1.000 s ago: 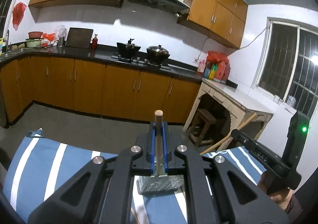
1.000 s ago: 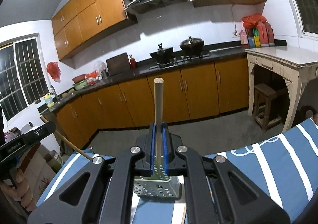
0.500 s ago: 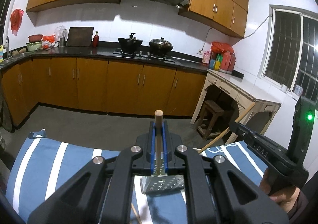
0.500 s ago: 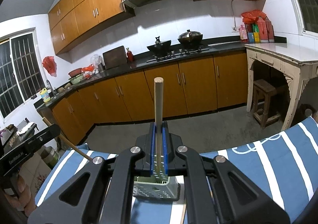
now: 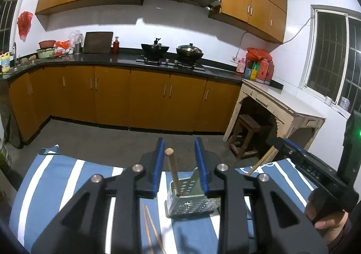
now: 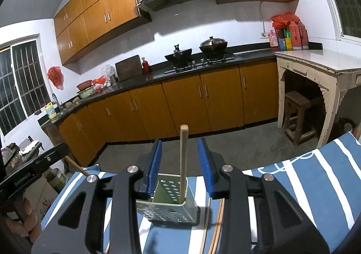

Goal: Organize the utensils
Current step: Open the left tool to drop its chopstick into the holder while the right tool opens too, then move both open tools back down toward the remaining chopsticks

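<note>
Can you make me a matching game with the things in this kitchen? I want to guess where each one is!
Things:
1. shiny metal utensil holder with round holes
2. long wooden stick
3. pair of thin wooden chopsticks
4. black wok

Places:
A. standing up inside the holder
B. on the stove at the back
C. standing on the blue and white striped cloth
D. lying flat on the cloth beside the holder

Right pairs: 1-C, 2-A, 3-D, 4-B.
</note>
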Demonstrator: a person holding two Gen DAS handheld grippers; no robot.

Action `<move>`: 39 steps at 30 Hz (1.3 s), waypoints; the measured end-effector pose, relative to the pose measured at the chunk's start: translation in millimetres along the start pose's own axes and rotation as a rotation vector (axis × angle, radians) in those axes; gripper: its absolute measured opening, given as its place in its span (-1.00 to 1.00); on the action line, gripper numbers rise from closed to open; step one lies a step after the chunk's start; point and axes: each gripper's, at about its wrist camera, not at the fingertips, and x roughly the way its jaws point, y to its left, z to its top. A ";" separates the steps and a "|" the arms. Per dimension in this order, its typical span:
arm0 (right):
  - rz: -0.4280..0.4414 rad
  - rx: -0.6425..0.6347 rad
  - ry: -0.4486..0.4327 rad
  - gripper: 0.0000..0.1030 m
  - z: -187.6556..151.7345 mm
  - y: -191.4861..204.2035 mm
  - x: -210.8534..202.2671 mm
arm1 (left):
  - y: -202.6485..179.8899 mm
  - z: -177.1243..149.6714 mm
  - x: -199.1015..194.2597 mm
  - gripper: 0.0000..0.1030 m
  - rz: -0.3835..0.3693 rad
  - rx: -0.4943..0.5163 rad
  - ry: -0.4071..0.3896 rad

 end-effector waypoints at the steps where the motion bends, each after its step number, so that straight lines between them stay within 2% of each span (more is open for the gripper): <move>1: -0.003 0.000 -0.002 -0.33 -0.8 -1.7 -2.4 | 0.4 0.2 -2.8 -0.37 0.006 0.001 -0.004; 9: -0.042 0.002 -0.008 -0.25 -15.1 -15.1 -33.7 | 7.4 -3.5 -33.6 -0.21 0.062 0.001 -0.044; 12: -0.074 -0.011 -0.003 -0.14 -27.3 -20.8 -43.2 | 11.4 -10.5 -48.1 -0.12 0.100 0.018 -0.063; 18: -0.153 -0.027 0.086 -0.06 -69.4 -41.1 -36.8 | 24.0 -39.0 -63.7 0.04 0.189 0.058 -0.058; 27: -0.190 0.030 0.248 -0.06 -126.2 -62.8 -2.3 | 59.2 -97.4 -33.4 0.14 0.248 0.022 0.086; 29: -0.187 0.030 0.282 -0.22 -138.7 -62.6 4.8 | 67.2 -110.8 -24.5 0.27 0.262 0.010 0.123; 34: -0.170 0.045 0.389 -0.50 -167.4 -63.1 25.4 | 87.3 -143.8 -4.0 0.33 0.277 -0.026 0.230; 39: -0.196 -0.005 0.440 -0.51 -183.0 -57.9 32.9 | 104.0 -167.2 5.4 0.33 0.251 -0.084 0.294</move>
